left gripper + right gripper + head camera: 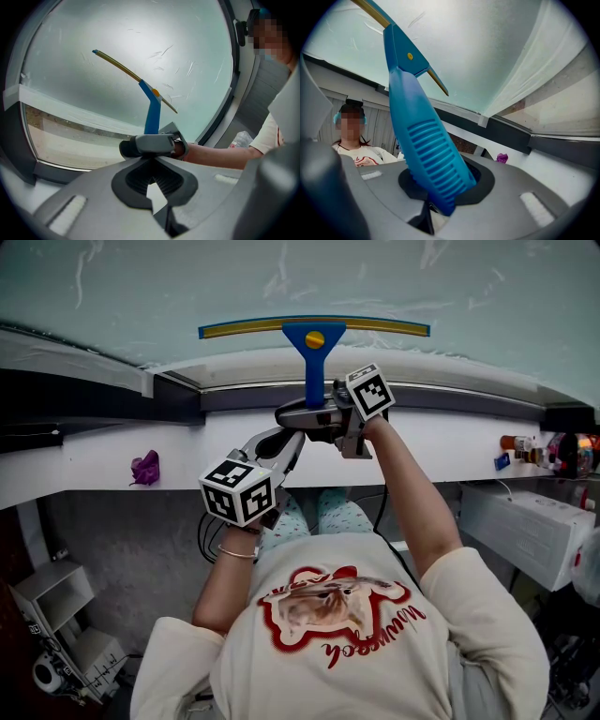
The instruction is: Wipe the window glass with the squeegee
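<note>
Squeegee (314, 357): blue handle, with a long blade (314, 326) edged in yellow across its top. In the head view the blade is seen lying level across the lower part of the window glass (187, 277), just above the bottom frame (422, 395). The blade appears laid against the pane; actual contact cannot be confirmed.

Right gripper (321, 414): clamped on the lower end of the handle. In the right gripper view (440, 194) the ribbed blue grip (429, 145) is seen seated between the two jaws, and the handle rises from there toward the glass (497, 47). The marker cube (369, 391) is turned to the right.

Left gripper (281, 442): held just near and left of the right gripper. Whether the two touch cannot be told. In the left gripper view (152, 185) the jaws are seen closed together with nothing between them. Beyond them the right gripper (152, 144) and the squeegee (151, 110) are seen, with the blade slanting across the pane (93, 93).

Surroundings: a white sill (450, 442) runs below the frame. A small purple object (145, 468) rests on it, well to the left. Bottles (525, 444) stand at the far right end. A white box unit (525, 521) is noted below the sill on the right.
</note>
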The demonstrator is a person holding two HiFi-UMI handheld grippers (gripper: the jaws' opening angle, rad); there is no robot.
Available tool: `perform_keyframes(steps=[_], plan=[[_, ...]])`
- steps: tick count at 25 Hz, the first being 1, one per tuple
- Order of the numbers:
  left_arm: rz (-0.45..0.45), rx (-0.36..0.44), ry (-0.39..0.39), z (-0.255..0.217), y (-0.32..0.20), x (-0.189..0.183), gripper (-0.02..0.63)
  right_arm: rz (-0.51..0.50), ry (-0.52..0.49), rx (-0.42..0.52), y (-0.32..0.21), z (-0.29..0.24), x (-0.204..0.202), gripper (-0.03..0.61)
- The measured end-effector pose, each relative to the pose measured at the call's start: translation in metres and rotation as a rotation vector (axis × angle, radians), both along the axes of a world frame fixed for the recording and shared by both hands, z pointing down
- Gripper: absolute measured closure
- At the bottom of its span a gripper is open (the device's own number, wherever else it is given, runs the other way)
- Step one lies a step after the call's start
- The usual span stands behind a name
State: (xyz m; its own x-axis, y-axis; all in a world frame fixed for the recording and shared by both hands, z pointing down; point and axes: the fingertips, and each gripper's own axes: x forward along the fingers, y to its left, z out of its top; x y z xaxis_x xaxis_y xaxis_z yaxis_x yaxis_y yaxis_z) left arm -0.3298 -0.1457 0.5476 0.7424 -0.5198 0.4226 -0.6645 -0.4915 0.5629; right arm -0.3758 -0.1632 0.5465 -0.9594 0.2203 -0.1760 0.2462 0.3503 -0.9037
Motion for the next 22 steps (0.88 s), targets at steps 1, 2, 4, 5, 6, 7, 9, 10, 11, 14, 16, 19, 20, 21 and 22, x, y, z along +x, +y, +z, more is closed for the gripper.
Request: perform_keyframes(steps=[1, 2, 4, 5, 6, 7, 9, 10, 11, 14, 16, 19, 20, 21, 22], plan=[[0.000, -0.003, -0.001, 0.001, 0.000, 0.000, 0.612, 0.000, -0.001, -0.004, 0.000, 0.001, 0.000, 0.489], [0.001, -0.006, -0.001, 0.003, 0.000, 0.000, 0.612, 0.000, -0.002, -0.007, 0.000, 0.003, 0.000, 0.489], [0.001, -0.011, -0.002, 0.005, 0.001, 0.000, 0.612, 0.000, -0.001, -0.012, 0.001, 0.006, 0.000, 0.488], [0.001, -0.014, -0.003, 0.007, 0.001, 0.000, 0.612, 0.001, 0.000, -0.015, 0.001, 0.007, 0.000, 0.488], [0.002, -0.017, -0.004, 0.008, 0.001, 0.000, 0.612, 0.001, 0.001, -0.019, 0.001, 0.008, 0.000, 0.489], [0.002, -0.021, -0.005, 0.010, 0.002, 0.000, 0.612, 0.001, 0.002, -0.023, 0.002, 0.010, 0.000, 0.488], [0.004, -0.027, -0.008, 0.013, 0.003, 0.001, 0.612, 0.000, 0.006, -0.034, 0.003, 0.014, 0.000, 0.489], [0.005, -0.030, -0.009, 0.015, 0.004, 0.001, 0.612, 0.000, 0.008, -0.039, 0.004, 0.016, 0.001, 0.489], [0.005, -0.032, -0.010, 0.016, 0.004, 0.001, 0.612, -0.001, 0.008, -0.042, 0.004, 0.017, 0.001, 0.489], [0.010, -0.040, -0.008, 0.021, 0.005, 0.001, 0.612, -0.003, -0.002, -0.048, 0.005, 0.019, 0.000, 0.489], [0.013, -0.048, -0.003, 0.025, 0.005, 0.002, 0.612, -0.001, 0.005, -0.056, 0.006, 0.024, 0.001, 0.489], [0.015, -0.056, -0.005, 0.029, 0.006, 0.002, 0.612, 0.000, 0.013, -0.061, 0.006, 0.031, 0.002, 0.489], [0.015, -0.058, -0.006, 0.030, 0.005, 0.002, 0.612, -0.001, 0.010, -0.060, 0.006, 0.031, 0.001, 0.488], [0.016, -0.060, -0.007, 0.032, 0.005, 0.002, 0.612, -0.003, 0.006, -0.059, 0.006, 0.031, 0.001, 0.488], [0.017, -0.062, -0.007, 0.033, 0.005, 0.002, 0.612, -0.004, 0.004, -0.058, 0.006, 0.032, 0.001, 0.488]])
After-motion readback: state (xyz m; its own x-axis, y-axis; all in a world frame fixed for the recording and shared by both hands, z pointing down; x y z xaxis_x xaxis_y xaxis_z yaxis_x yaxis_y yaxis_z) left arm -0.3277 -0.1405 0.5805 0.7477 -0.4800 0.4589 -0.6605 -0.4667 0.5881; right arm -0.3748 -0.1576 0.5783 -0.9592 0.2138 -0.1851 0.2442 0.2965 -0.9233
